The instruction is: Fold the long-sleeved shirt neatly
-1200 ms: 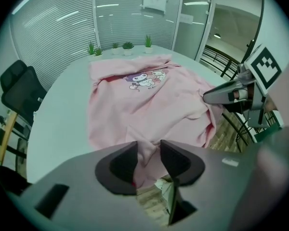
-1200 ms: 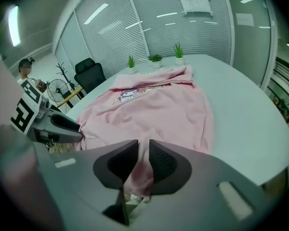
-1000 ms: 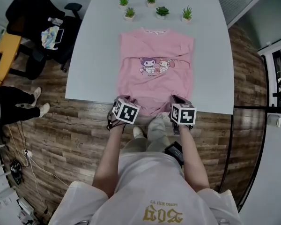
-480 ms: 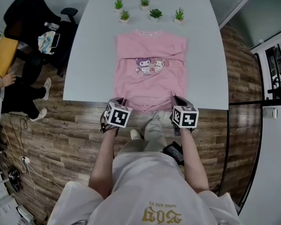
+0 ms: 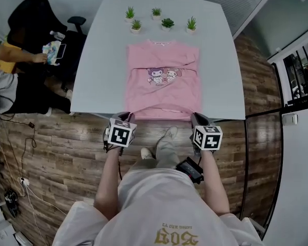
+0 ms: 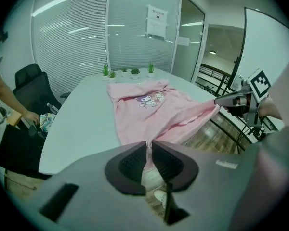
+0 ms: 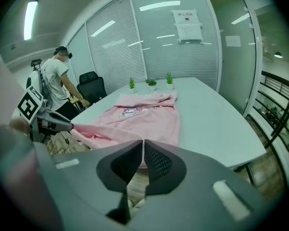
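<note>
Left claw [image 5: 127, 116] [image 6: 148, 150]: jaws have just been closing and are now clamped on the near-left hem corner of the shirt [image 5: 161, 94], pink cloth pinched between the pads. Right claw [image 5: 195, 118] [image 7: 143, 150]: jaws together on the near-right hem corner, cloth between the pads too. Both my claws sit at the near edge of the worktop, well apart, with the hem stretched between them. From my left gripper view the right claw [image 6: 231, 101] shows with a hem corner drawn up to its tip. From my right gripper view the left claw [image 7: 58, 121] shows the same.

Floor [image 5: 56, 152]: wood planks, under me and round the worktop.

Worktop [image 5: 92, 70]: white, bare either side of the shirt.

Shirt: pink, flat on the worktop, front up, cartoon print on the chest. Collar at the far end near the plants. Sleeves folded in across the chest. Near hem raised off the worktop edge; the rest lies on it.

Chair [image 5: 31, 14]: black, off the far-left corner, with a seated person [image 5: 10, 81] beside it.

Plants [image 5: 167, 22]: four small pots in a loose row at the far edge, just beyond the collar, not touching the shirt.
</note>
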A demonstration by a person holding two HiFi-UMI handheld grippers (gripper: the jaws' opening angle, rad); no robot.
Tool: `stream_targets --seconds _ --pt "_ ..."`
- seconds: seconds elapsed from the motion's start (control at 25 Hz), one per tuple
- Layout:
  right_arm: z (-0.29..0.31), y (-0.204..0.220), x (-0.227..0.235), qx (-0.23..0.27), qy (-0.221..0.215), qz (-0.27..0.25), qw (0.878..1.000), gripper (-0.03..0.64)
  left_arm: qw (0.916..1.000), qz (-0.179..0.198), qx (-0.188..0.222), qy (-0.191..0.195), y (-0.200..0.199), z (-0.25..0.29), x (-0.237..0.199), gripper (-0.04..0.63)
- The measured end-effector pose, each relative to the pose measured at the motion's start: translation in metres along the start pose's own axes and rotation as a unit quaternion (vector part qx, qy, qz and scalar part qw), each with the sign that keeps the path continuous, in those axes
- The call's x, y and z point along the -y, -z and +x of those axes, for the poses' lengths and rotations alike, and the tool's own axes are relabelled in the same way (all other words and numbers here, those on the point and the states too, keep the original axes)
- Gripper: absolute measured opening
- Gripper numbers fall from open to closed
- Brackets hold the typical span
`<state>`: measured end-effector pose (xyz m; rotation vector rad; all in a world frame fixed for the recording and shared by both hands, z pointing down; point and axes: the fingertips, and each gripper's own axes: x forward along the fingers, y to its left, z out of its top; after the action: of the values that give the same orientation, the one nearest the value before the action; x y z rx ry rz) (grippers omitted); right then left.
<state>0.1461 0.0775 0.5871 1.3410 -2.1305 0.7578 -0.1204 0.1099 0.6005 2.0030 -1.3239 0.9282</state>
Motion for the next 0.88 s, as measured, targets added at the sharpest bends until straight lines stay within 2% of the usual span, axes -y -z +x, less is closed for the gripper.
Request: stream_targets --seconds 0.32,0.6,0.88 --pt "-0.035 -0.001 -0.005 0.037 -0.002 0.013 0.999 0.026 0.9994 -0.014 0.032 -0.005 -0.003 -0.043 0.002 0.044" --pt "-0.062 -0.019 -0.012 0.084 -0.011 0.006 0.996 0.026 0.9976 -0.024 0.065 -0.008 -0.015 -0.071 -0.004 0.044" --pt "-0.088 -0.025 -0.02 0.113 -0.019 0.019 0.993 0.026 0.995 -0.017 0.098 -0.013 -0.024 -0.099 -0.006 0.044"
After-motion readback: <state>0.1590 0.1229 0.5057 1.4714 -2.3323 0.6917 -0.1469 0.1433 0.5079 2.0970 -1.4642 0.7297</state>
